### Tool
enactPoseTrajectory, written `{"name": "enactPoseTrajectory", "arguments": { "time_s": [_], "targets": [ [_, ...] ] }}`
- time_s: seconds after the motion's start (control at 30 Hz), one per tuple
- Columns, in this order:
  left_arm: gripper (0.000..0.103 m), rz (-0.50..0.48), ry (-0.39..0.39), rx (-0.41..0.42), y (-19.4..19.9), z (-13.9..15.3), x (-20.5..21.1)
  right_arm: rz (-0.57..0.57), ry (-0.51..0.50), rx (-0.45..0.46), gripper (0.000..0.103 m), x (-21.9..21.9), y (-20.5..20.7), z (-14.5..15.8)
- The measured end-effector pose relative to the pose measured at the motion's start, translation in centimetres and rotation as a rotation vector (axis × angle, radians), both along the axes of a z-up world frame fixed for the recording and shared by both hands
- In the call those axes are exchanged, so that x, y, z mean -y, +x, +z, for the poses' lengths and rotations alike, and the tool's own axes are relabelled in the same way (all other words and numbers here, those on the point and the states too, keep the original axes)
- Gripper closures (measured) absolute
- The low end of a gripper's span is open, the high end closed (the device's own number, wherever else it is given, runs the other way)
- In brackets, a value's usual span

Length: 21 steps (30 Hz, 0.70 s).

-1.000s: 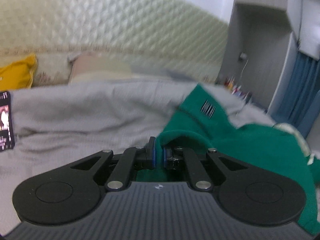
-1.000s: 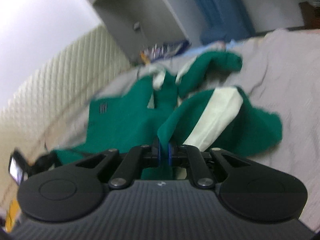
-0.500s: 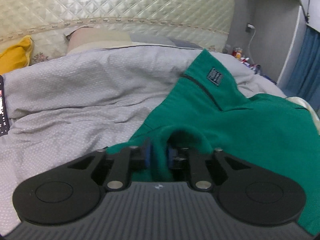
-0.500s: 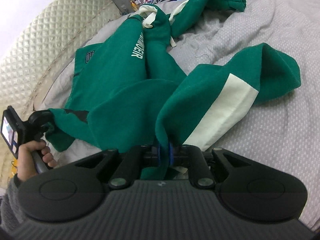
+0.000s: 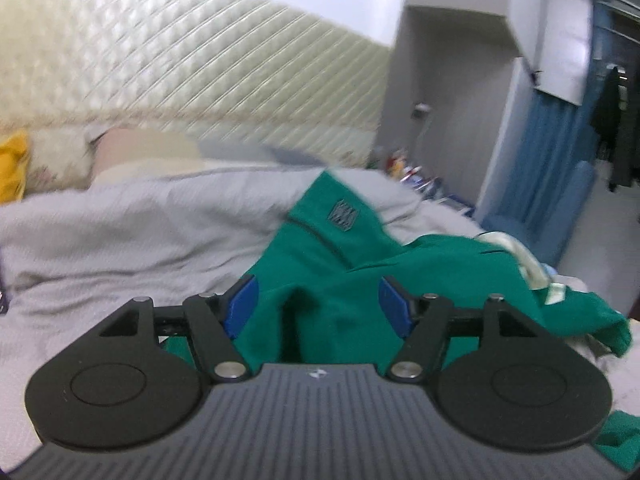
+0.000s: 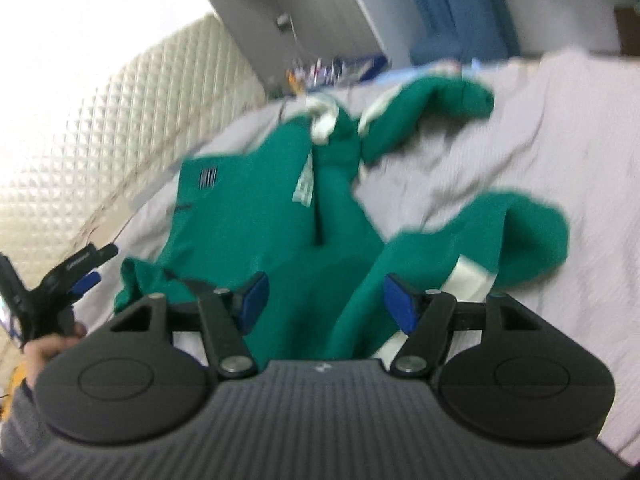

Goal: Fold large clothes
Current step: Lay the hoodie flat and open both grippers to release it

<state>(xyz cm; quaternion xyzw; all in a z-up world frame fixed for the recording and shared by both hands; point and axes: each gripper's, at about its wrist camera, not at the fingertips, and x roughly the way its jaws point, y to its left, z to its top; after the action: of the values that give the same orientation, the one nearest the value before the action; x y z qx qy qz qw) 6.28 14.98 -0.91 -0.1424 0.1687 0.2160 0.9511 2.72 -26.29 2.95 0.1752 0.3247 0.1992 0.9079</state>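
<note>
A large green hoodie (image 6: 264,216) with cream stripes lies crumpled on the grey bedspread (image 6: 568,128). In the left wrist view my left gripper (image 5: 318,302) has its jaws opening wide; a fold of the green hoodie (image 5: 336,256) sits loosely between the blue pads (image 5: 244,300) without being pressed. In the right wrist view my right gripper (image 6: 326,300) is likewise opening, with green cloth and a cream stripe (image 6: 472,276) lying between and under its pads. The left gripper (image 6: 86,270) also shows at the left edge of that view, held by a hand (image 6: 48,350).
A quilted cream headboard (image 5: 192,76) runs behind the bed, with a yellow pillow (image 5: 12,164) and a beige pillow (image 5: 148,152) below it. A grey wardrobe (image 5: 448,120), a cluttered nightstand (image 5: 416,176) and blue curtains (image 5: 552,184) stand to the right.
Both grippers were shut on folds of the green hoodie and have let go, their jaws now wide apart. The hoodie has dropped back onto the bed. Both views shifted and blurred.
</note>
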Motion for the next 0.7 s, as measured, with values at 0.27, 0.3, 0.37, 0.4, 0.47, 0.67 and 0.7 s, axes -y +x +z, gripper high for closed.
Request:
{"name": "enactPoseTrajectory", "arguments": {
  "time_s": [0.27, 0.3, 0.37, 0.4, 0.47, 0.67, 0.7],
  "targets": [
    [0.031, -0.228, 0.014, 0.07, 3.6, -0.4, 2.3, 0.053, -0.038, 0.037, 0.036, -2.3, 5.6, 1.1],
    [0.031, -0.251, 0.011, 0.065, 4.4, -0.8, 2.7, 0.055, -0.041, 0.027, 0.036, -2.7, 6.9, 1.2],
    [0.031, -0.288, 0.008, 0.042, 6.2, -1.7, 3.3, 0.04, -0.025, -0.004, 0.036, -3.4, 10.0, 1.1],
    [0.031, -0.297, 0.006, 0.028, 7.0, -2.2, 3.4, 0.03, -0.007, -0.021, 0.036, -3.7, 11.6, 0.9],
    [0.031, -0.311, 0.002, 0.017, 8.5, -3.3, 3.6, 0.002, 0.034, -0.056, 0.036, -4.3, 15.0, 0.3],
    [0.031, -0.333, -0.014, 0.022, 10.3, -5.5, 3.2, -0.086, 0.105, -0.058, 0.036, -7.1, 24.3, -1.4],
    [0.031, -0.344, 0.0, 0.036, 10.3, -5.7, 3.3, -0.092, 0.088, -0.046, 0.036, -7.8, 25.7, -1.6]
  ]
}}
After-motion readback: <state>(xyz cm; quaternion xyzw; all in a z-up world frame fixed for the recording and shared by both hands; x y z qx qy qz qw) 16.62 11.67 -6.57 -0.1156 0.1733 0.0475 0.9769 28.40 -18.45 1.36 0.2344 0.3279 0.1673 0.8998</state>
